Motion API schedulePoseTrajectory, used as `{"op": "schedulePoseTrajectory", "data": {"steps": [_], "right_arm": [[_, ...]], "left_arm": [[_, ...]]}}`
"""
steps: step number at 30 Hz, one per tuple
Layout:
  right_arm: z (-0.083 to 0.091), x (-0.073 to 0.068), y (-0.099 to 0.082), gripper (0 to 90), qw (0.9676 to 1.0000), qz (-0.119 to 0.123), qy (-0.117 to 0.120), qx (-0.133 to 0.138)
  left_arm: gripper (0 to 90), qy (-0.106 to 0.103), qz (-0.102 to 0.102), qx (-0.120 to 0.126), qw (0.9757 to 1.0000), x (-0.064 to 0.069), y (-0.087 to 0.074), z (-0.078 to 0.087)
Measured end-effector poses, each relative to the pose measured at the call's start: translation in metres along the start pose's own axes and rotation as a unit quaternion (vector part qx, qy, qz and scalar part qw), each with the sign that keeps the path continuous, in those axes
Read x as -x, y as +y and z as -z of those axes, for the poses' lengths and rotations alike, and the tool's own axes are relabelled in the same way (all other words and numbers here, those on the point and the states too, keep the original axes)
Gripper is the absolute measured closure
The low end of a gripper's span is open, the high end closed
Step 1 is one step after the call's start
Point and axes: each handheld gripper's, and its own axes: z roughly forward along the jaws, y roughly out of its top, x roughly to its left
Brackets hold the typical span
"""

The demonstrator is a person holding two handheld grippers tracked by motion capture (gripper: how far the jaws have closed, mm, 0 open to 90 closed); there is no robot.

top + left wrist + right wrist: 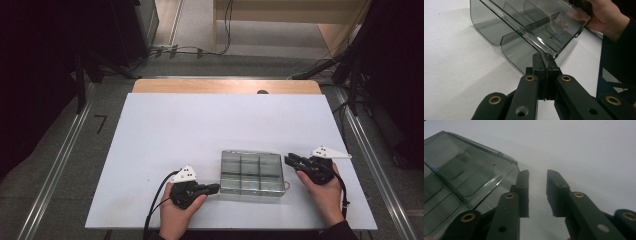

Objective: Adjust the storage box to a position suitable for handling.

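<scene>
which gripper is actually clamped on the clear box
The left gripper: its jaws are pressed together on the lid edge of the clear box. The right gripper sits beside the box with a gap between its jaws and nothing in them.

The box (461, 175) was cut off by the left edge in the right gripper view; its contents were too unclear to tell.

You worked over a smooth, matt white table sheet (165, 145), with a strip of bare pale wood (225, 86) showing at its twelve o'clock edge. The box (252, 172) looked like clear smoky-grey plastic, glossy, catching glints along its rim. Your left gripper (545, 58) and right gripper (537, 185) had matt black plastic jaws with small brass-coloured metal rivets.
</scene>
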Motion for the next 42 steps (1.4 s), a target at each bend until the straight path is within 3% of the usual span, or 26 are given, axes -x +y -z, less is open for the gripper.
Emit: {"op": "schedulePoseTrajectory", "data": {"steps": [4,11,25,33,37,42], "right_arm": [[-0.008,-0.001,0.004,87.4,0.9999,0.013,0.007,0.001],[-0.015,0.000,0.007,87.7,0.9993,0.021,0.019,0.023],[-0.016,-0.005,0.007,88.2,0.9987,0.040,0.025,0.020],[-0.009,-0.015,0.003,88.2,0.9979,0.045,0.042,0.023],[0.000,-0.024,-0.007,88.2,0.9984,0.044,0.037,0.000],[0.014,-0.038,-0.021,88.2,0.9971,0.067,0.029,-0.022]], "left_arm": [[89.4,-0.002,0.000,0.003,1.0000,0.000,-0.001,0.000],[89.4,-0.002,0.000,0.005,1.0000,0.000,-0.001,0.000],[89.3,-0.015,-0.001,0.002,0.9999,0.003,-0.008,0.004],[89.3,-0.022,-0.002,0.005,0.9998,0.003,-0.010,0.007],[89.1,-0.016,-0.004,0.012,0.9998,0.002,-0.010,0.009],[89.2,0.005,0.005,0.013,0.9999,-0.006,-0.008,0.011]]}}
